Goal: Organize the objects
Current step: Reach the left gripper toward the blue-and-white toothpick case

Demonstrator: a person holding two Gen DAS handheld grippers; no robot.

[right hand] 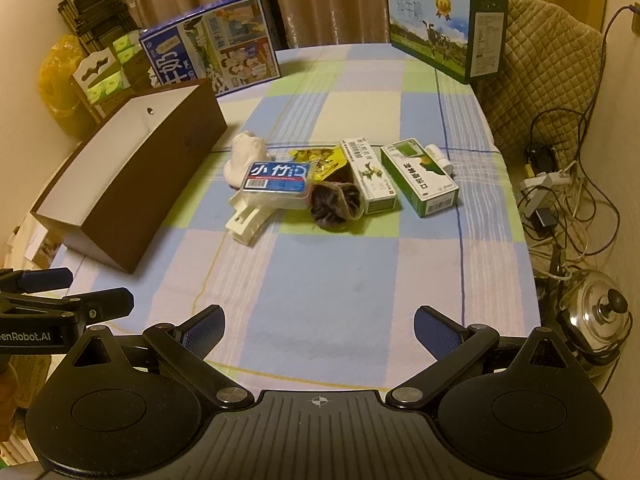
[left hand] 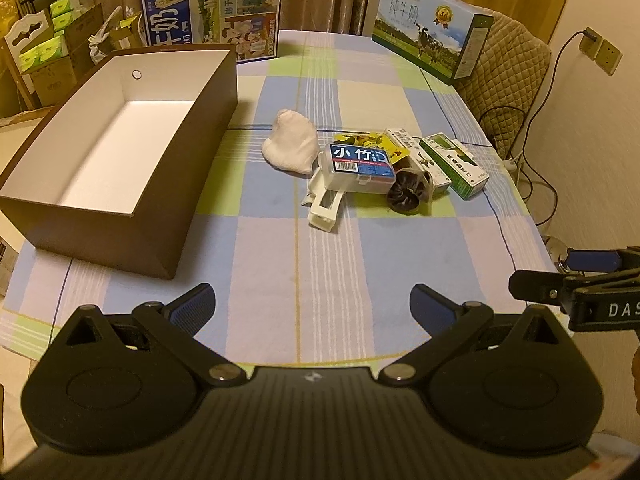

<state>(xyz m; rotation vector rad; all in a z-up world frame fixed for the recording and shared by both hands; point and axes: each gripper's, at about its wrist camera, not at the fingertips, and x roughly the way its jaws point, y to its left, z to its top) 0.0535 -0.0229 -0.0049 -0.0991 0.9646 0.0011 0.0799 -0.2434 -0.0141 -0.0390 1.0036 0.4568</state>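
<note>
An empty brown box (left hand: 120,152) (right hand: 132,184) with a white inside stands at the table's left. In the middle lies a cluster: a white cloth (left hand: 290,146) (right hand: 246,156), a clear case with a blue label (left hand: 358,166) (right hand: 278,180) on a white plastic piece (left hand: 326,208) (right hand: 250,226), a yellow packet (left hand: 372,142) (right hand: 320,158), a dark scrunchie (left hand: 408,196) (right hand: 334,202) and two green-and-white cartons (left hand: 456,166) (right hand: 418,176) (right hand: 368,176). My left gripper (left hand: 312,308) and right gripper (right hand: 320,328) hover open over the near table edge, well short of the cluster.
Two large milk cartons (left hand: 212,12) (left hand: 432,36) stand at the table's far edge. A quilted chair (right hand: 552,76) is at the far right, with cables and a power strip (right hand: 548,184) below. A steel kettle (right hand: 596,316) sits off the right edge. Each gripper shows in the other's view (left hand: 576,280) (right hand: 60,292).
</note>
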